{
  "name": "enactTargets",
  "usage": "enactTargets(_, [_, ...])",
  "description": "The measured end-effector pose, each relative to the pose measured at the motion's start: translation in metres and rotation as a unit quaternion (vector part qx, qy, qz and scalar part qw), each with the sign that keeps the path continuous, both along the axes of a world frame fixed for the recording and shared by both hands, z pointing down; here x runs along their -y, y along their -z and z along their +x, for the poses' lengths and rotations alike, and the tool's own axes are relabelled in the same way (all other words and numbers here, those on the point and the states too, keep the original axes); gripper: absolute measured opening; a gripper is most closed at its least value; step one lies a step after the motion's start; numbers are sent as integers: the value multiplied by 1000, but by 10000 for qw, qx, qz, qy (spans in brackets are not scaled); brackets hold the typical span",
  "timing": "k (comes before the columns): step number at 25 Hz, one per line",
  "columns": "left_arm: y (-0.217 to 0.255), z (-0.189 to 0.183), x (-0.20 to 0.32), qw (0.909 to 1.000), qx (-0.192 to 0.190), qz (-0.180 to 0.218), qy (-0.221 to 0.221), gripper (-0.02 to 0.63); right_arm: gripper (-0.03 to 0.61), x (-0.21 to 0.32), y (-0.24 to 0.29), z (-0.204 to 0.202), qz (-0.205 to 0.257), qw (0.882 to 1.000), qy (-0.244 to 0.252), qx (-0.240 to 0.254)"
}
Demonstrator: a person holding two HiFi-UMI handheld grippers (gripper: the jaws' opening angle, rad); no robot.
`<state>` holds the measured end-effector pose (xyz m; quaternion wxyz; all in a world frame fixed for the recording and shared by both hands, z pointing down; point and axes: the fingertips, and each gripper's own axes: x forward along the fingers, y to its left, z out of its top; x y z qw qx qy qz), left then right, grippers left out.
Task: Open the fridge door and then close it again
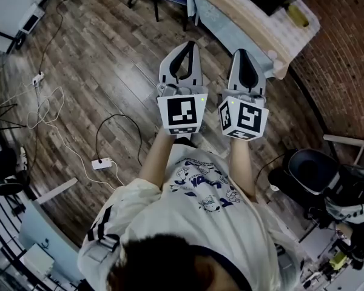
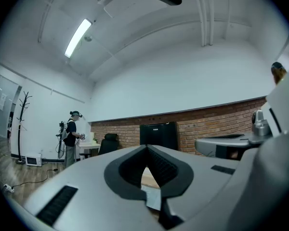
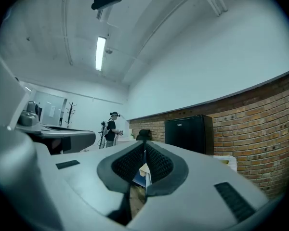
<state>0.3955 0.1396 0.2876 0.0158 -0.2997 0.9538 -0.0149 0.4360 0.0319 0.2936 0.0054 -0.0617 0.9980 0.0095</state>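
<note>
Right gripper view: black fridge (image 3: 188, 134) stands far off against brick wall (image 3: 260, 119), front flat and dark, door appears shut, small pale logo near top. We make out no handle. We judge door rigid, smooth, fairly heavy, seal resisting first pull; best hold likely door's free edge, side unclear. Left gripper (image 1: 184, 45), right gripper (image 1: 243, 53): fingers clenched, nothing between, well apart from fridge.

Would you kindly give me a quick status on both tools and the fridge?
Left tool and right tool shut, empty, level. Fridge by the brick wall, door closed, untouched. Table stands ahead of both tools.
</note>
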Motion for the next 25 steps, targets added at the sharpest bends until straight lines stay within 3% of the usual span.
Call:
enactTargets(13, [-7,-46,-14,9999,-118,11,37,17,37,-18,-5,-46,-124,9999,70,-54])
enactTargets(25, [-15,-135,12,9999,-107,-68,118,17,38,10,-13,-140,-177,9998,124,-57])
